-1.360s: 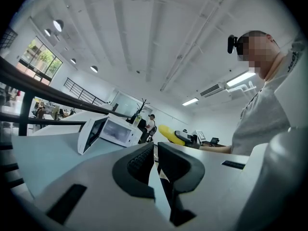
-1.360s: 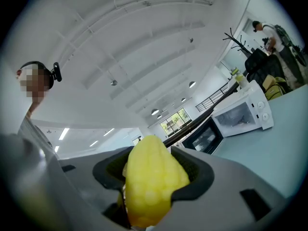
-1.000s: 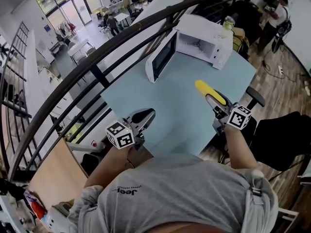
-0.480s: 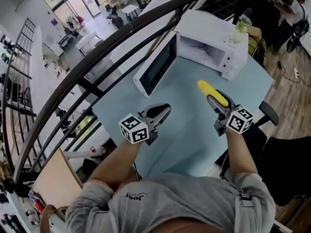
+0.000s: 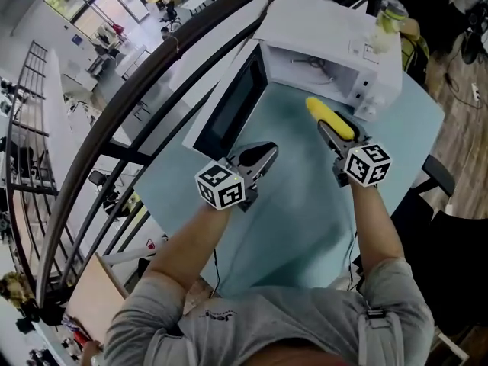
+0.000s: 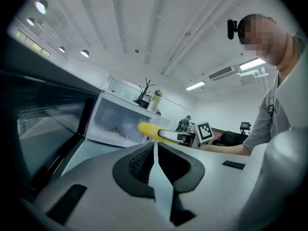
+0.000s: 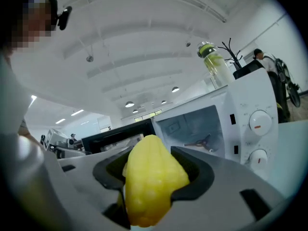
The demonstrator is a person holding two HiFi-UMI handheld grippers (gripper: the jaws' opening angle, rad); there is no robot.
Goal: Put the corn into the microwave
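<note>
Holds the corn (image 5: 328, 117) clamped lengthwise in the right tongs (image 5: 328, 131), with the yellow tip poking out past the pads toward 12 o'clock. Holds it over the pale blue table (image 5: 297, 204), near the front of the white microwave (image 5: 328, 21), at 12 o'clock in the head view. Looks along the cob, in the right gripper view, into the open cavity (image 7: 190, 126), with a small metal coupler (image 7: 198, 141) on its floor and two dials (image 7: 260, 121) at 3 o'clock of it.

Holds the left tongs (image 5: 267, 155) at 9 o'clock of the corn, shut tip to tip on nothing and well apart from the cob.

Shows the microwave door (image 5: 229, 109) swung wide open at 10 o'clock of the left tongs, standing to the side of the cavity mouth and not across it. Fills the 9 o'clock side of the left gripper view with that door's dark mesh window.

Shows a bottle (image 5: 390, 14) of greenish liquid upright on top of the microwave, toward its 2 o'clock corner. Shows a dark curved railing (image 5: 164, 48) past the table's far edge, from 8 to 12 o'clock, above a lower floor with desks. Shows a black chair (image 5: 454, 242) off the table's 4 o'clock side.
</note>
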